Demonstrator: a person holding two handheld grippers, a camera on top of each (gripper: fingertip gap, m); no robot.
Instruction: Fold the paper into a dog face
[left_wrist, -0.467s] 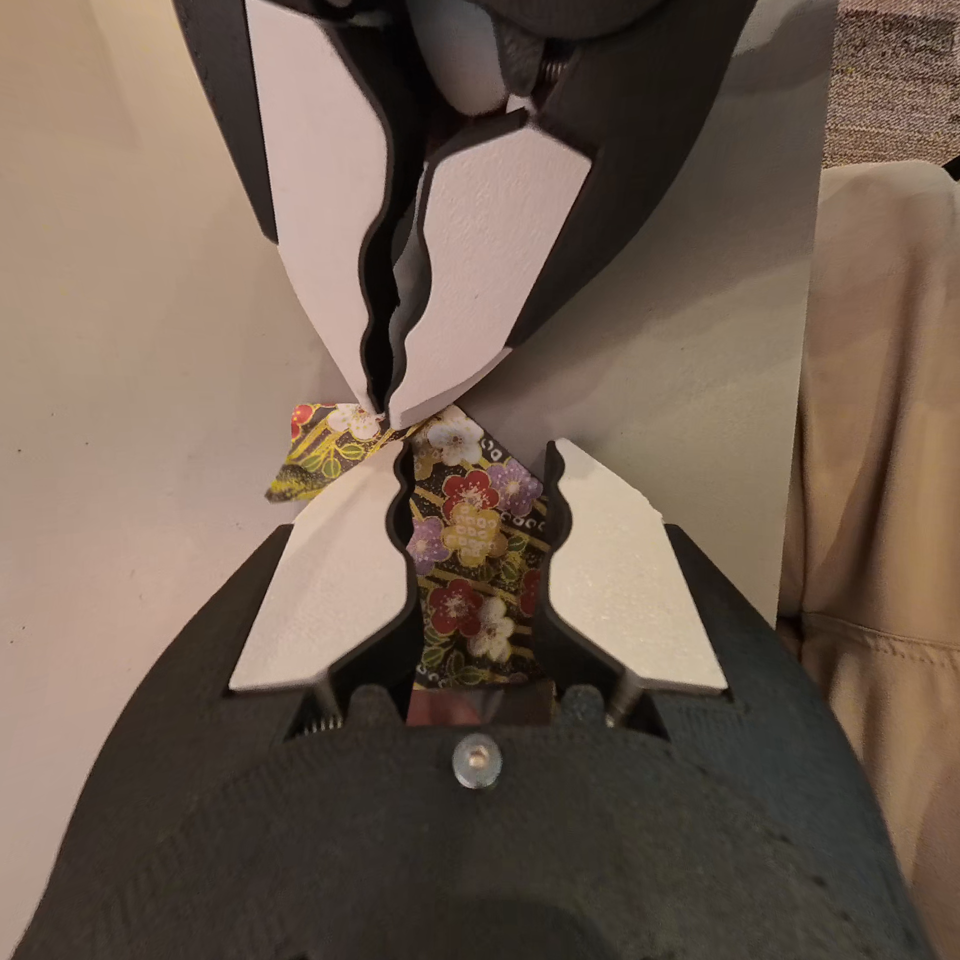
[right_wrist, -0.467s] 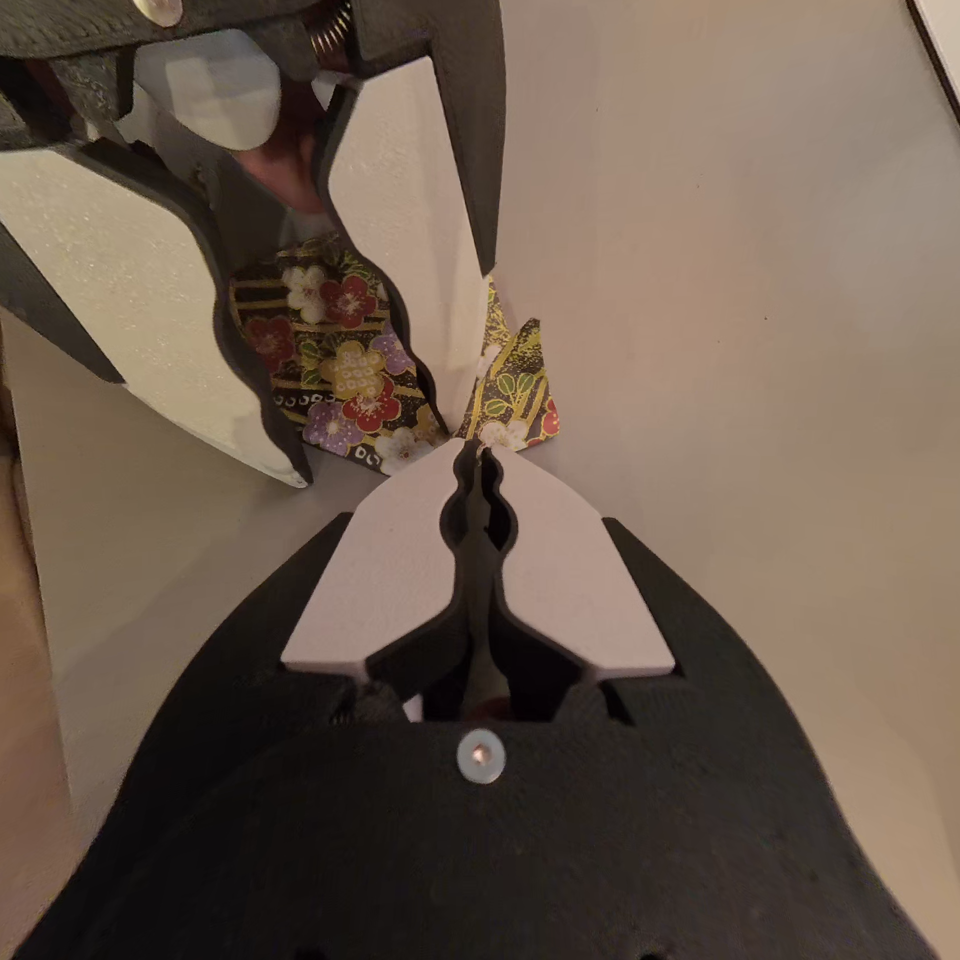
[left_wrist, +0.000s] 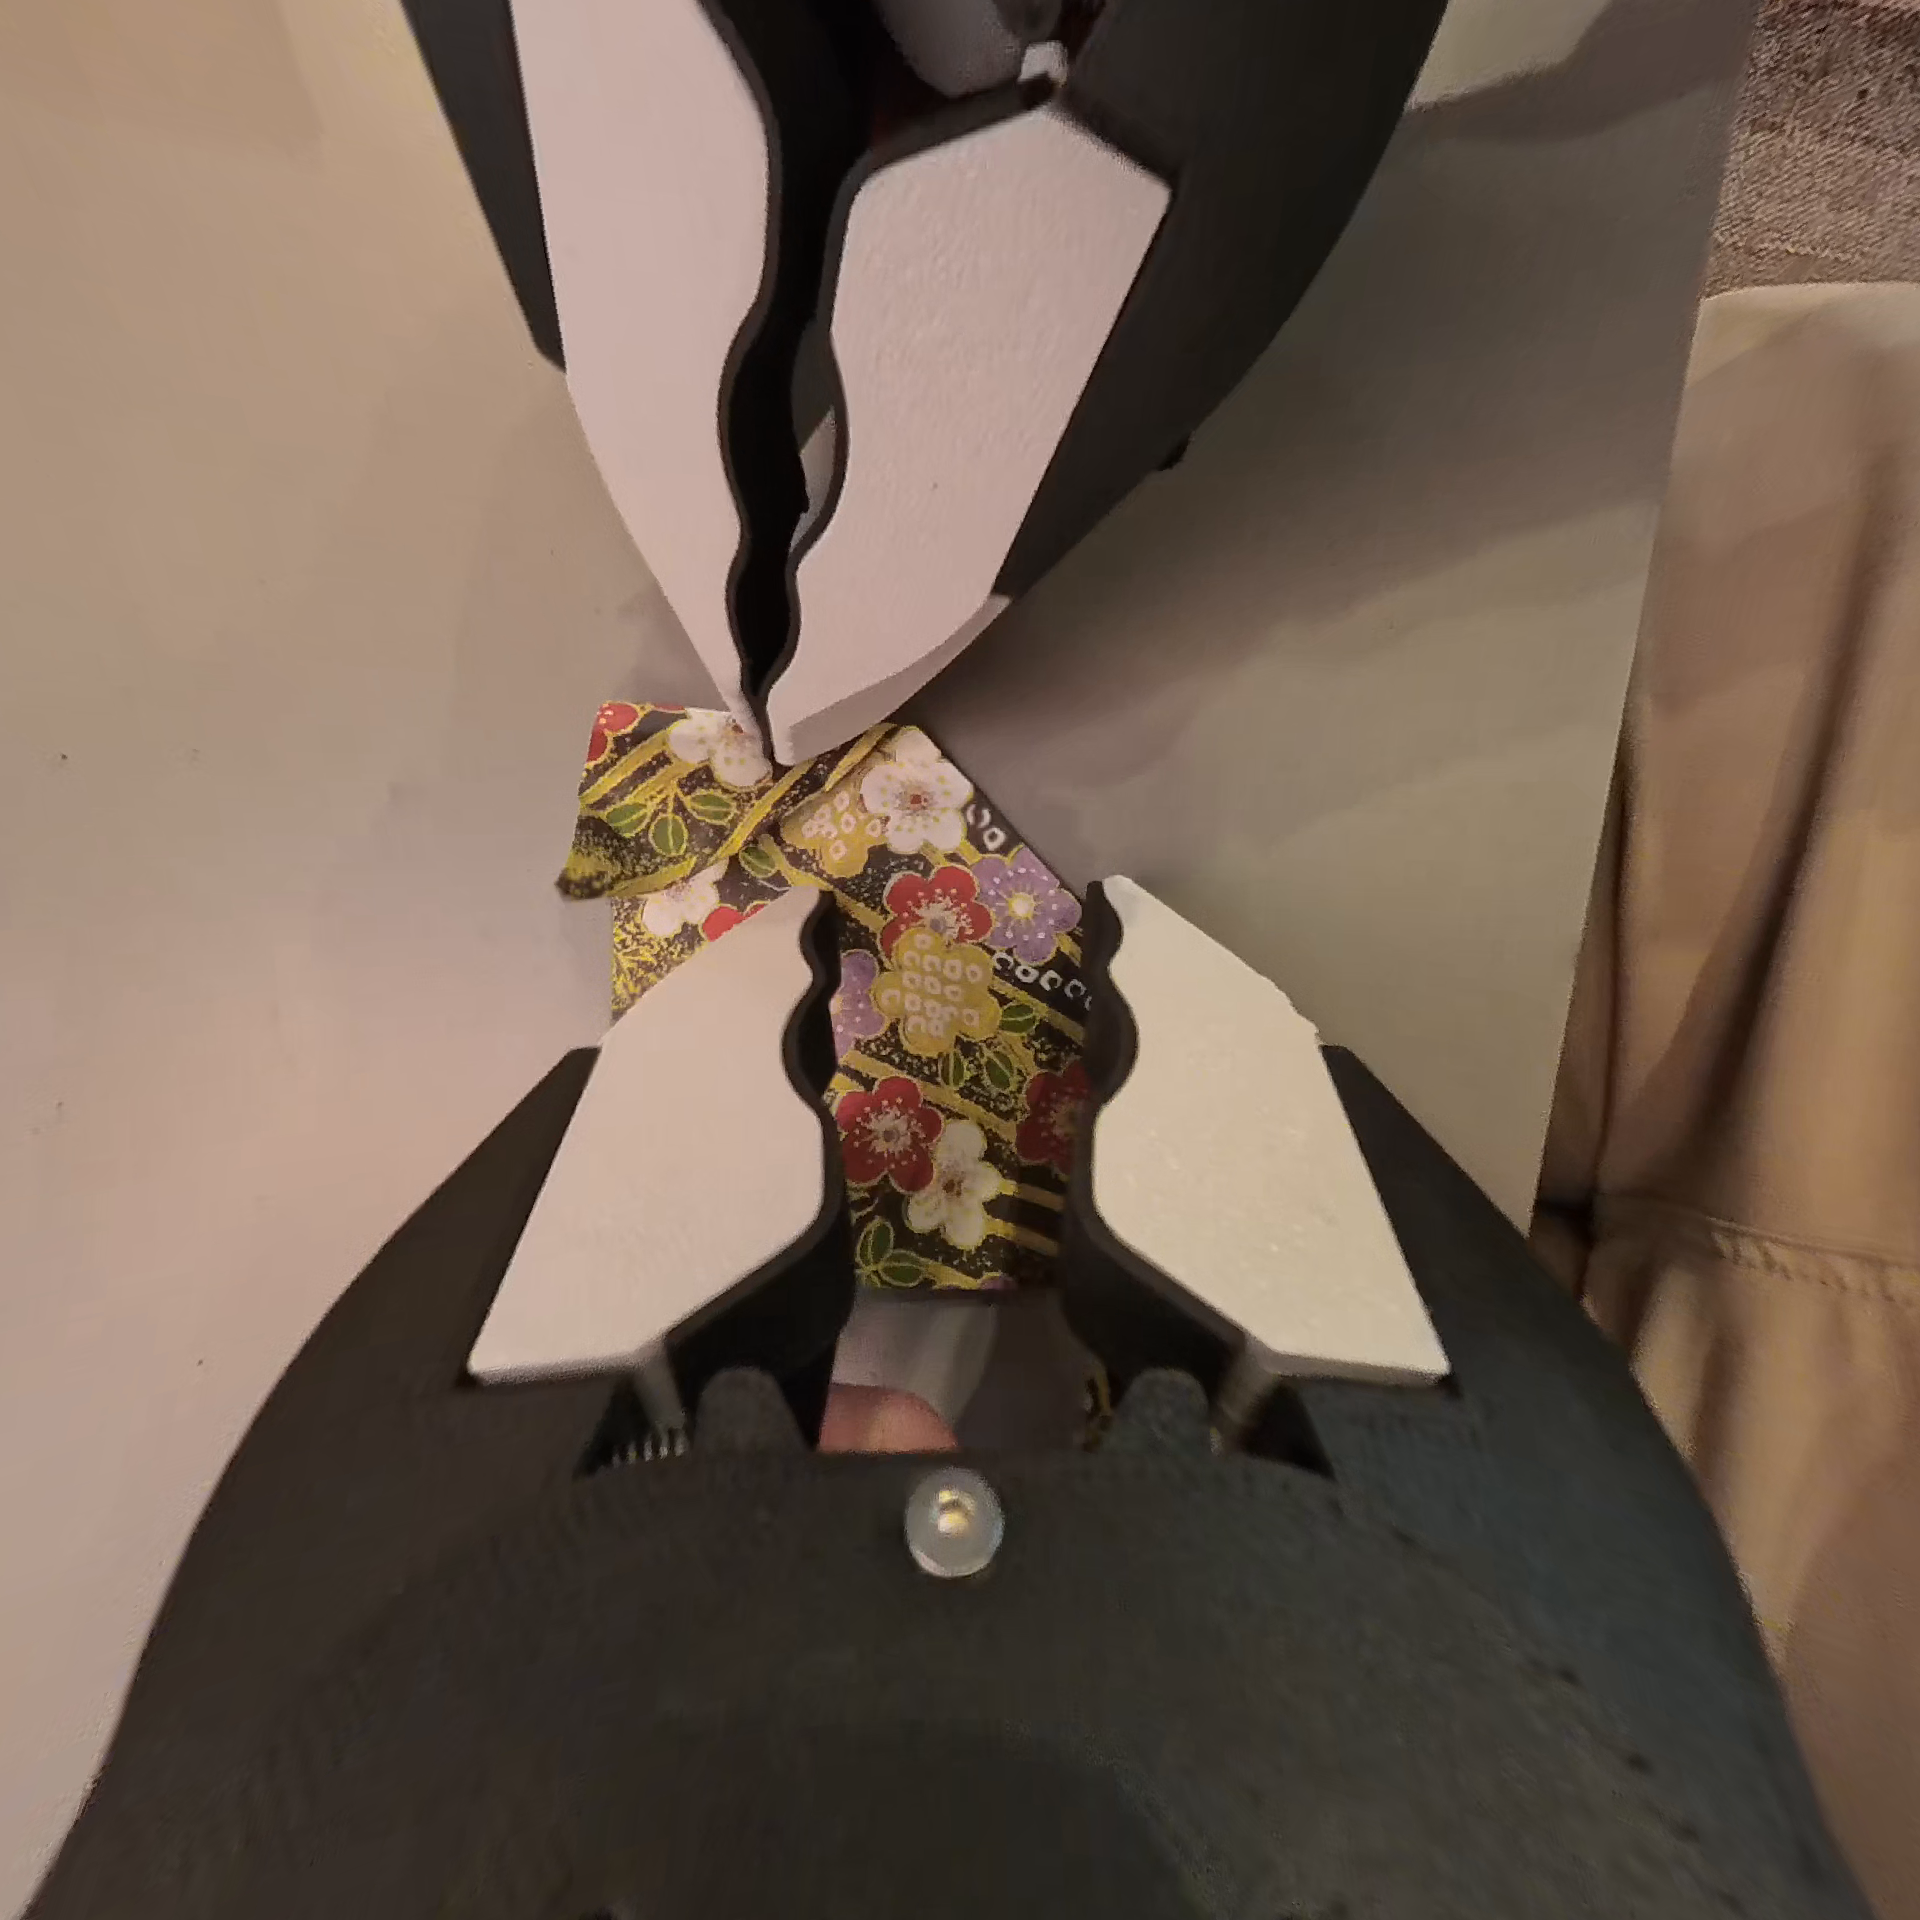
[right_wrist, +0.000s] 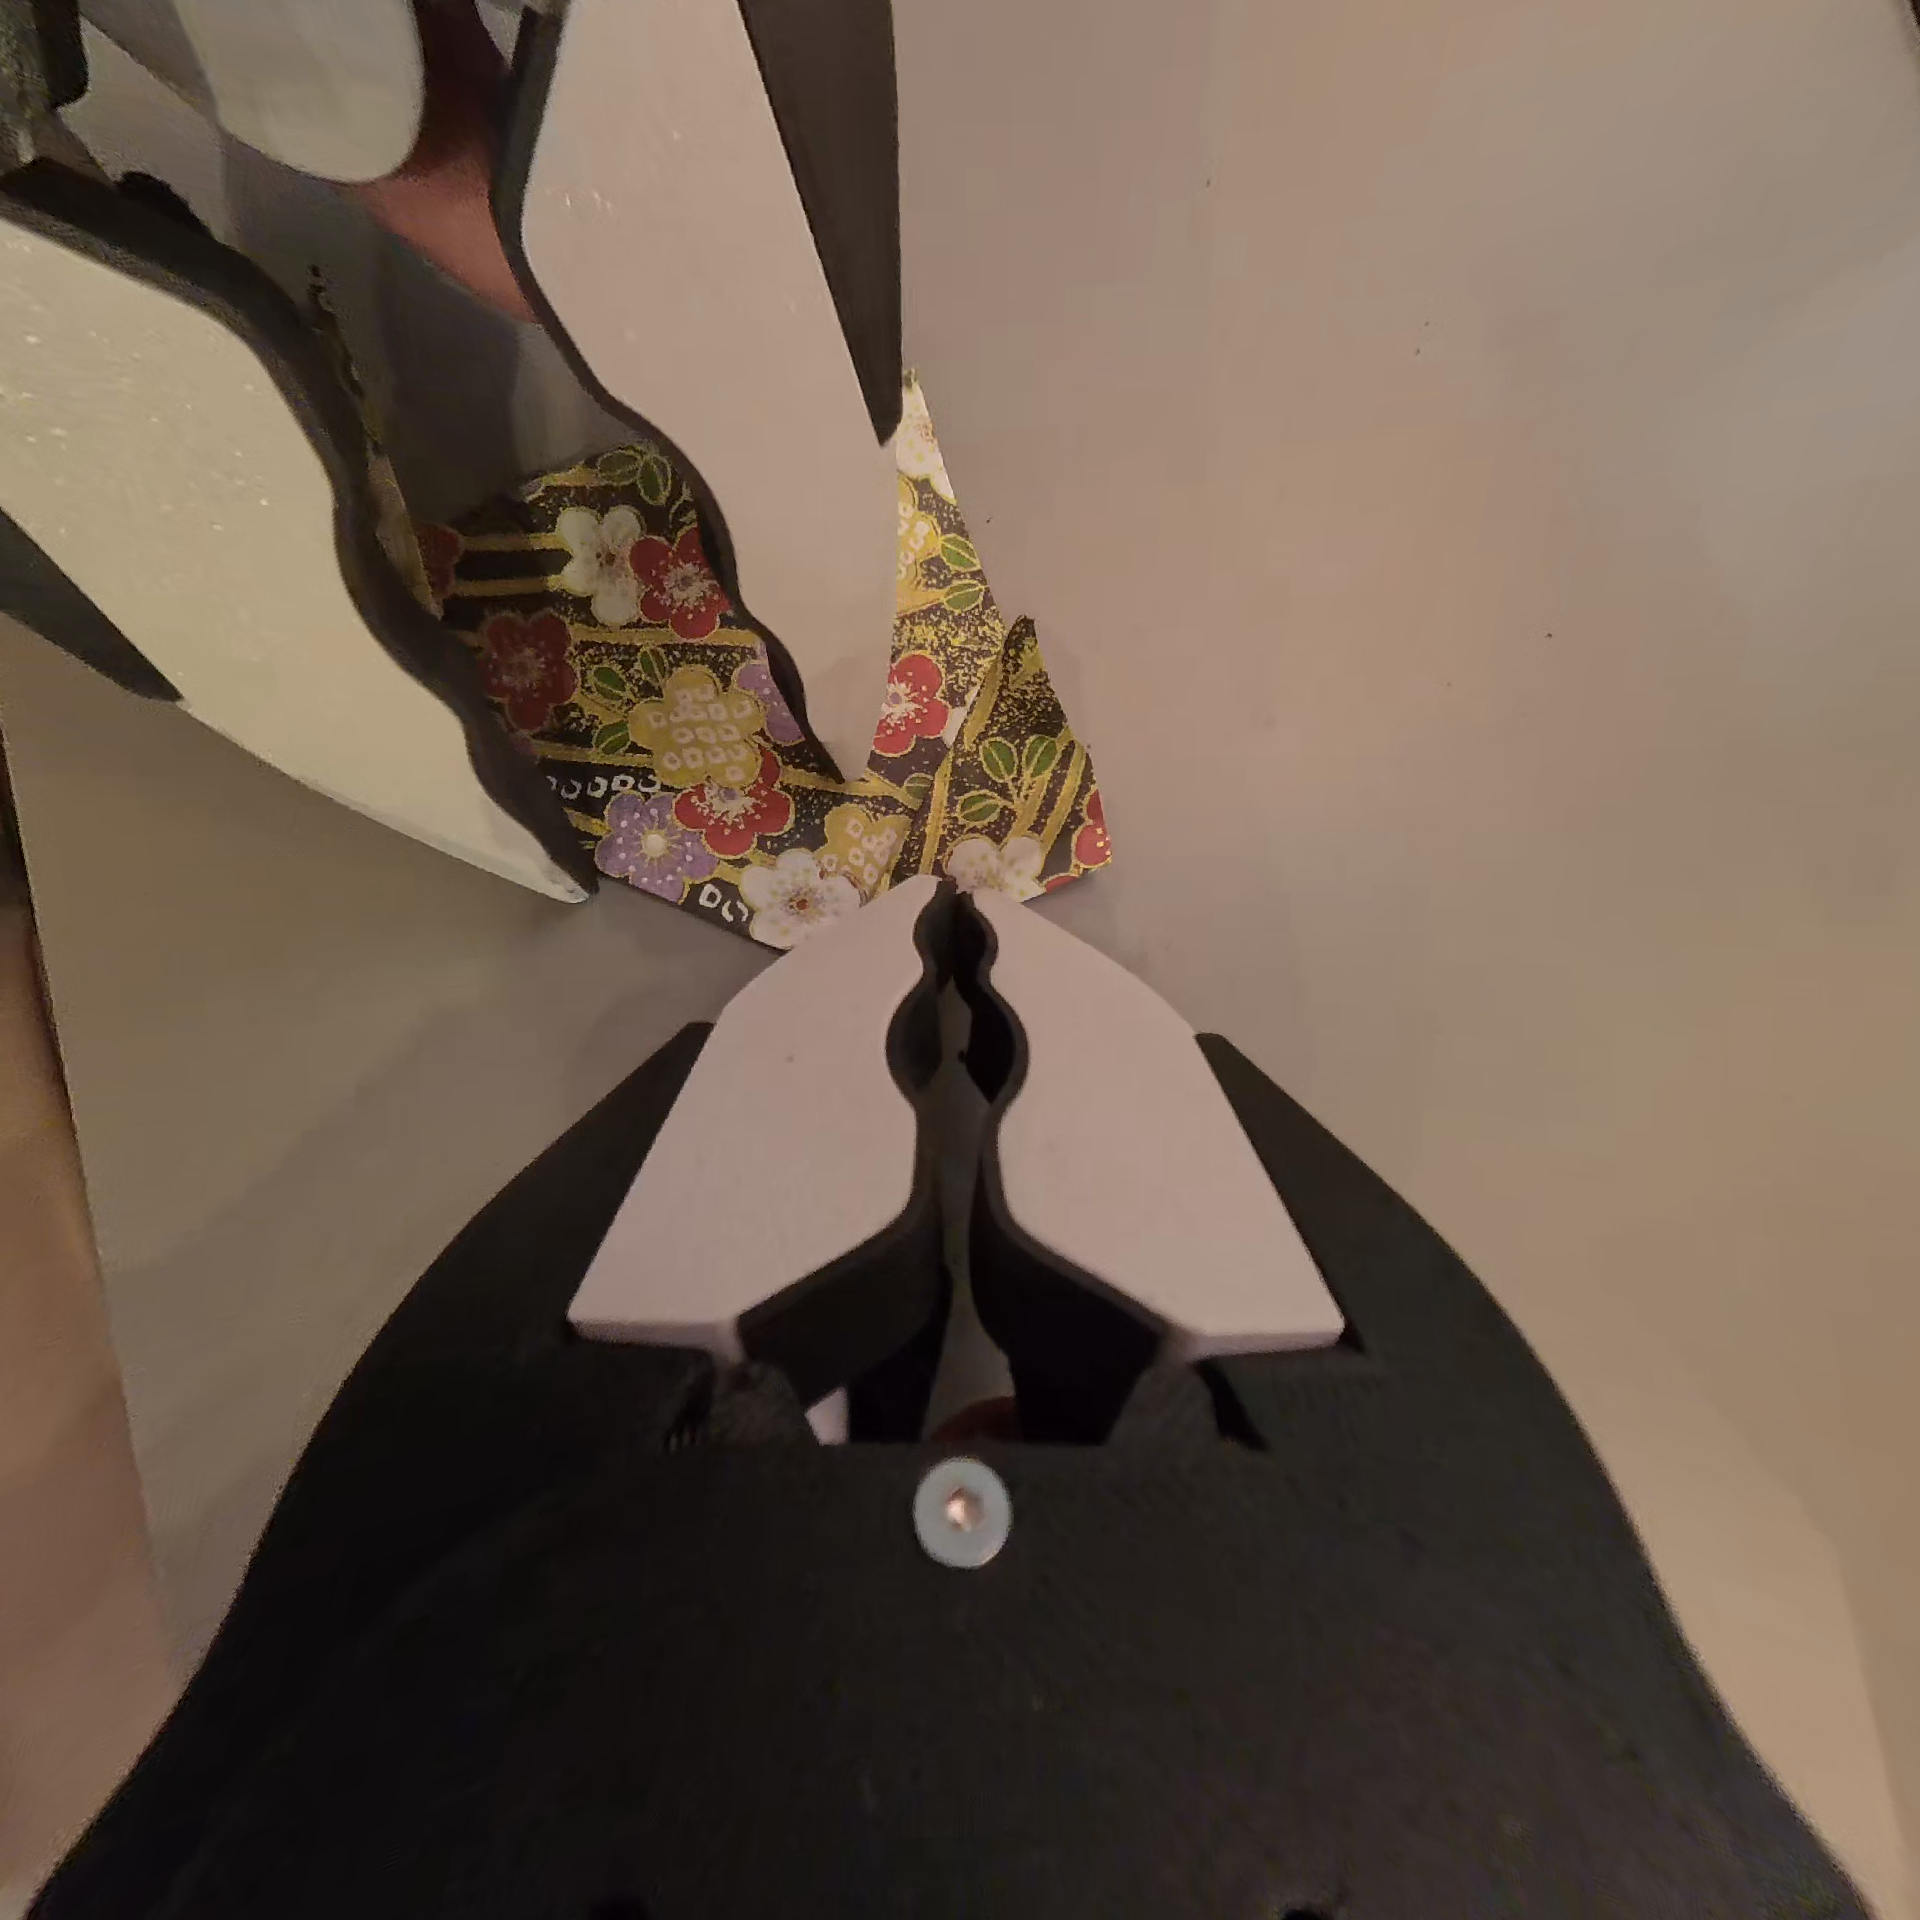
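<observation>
The paper (left_wrist: 935, 997) is black with red, white, purple and gold flowers, folded small, and lies on the white table (left_wrist: 260, 727). My left gripper (left_wrist: 961, 899) is open and straddles the paper's main body, one finger resting over its left part. My right gripper (left_wrist: 767, 727) comes from the far side, shut, with its tips on the fold where a side flap (left_wrist: 665, 821) meets the body. In the right wrist view the right gripper (right_wrist: 951, 896) touches the paper (right_wrist: 686, 727) beside the raised flap (right_wrist: 1023, 769), and the left gripper (right_wrist: 712, 831) stands open over it. I cannot tell whether paper is pinched between the right tips.
The table's edge (left_wrist: 1558, 935) runs down the right of the left wrist view. A person's beige garment (left_wrist: 1766, 935) is just beyond it, with carpet (left_wrist: 1818, 135) above. The same garment shows at the left edge of the right wrist view (right_wrist: 52, 1351). My hands' fingertips stand some 5 cm from each other.
My left gripper has drawn back slightly, so a little more of the paper and its flap shows. The right gripper's tips stay shut on the fold.
</observation>
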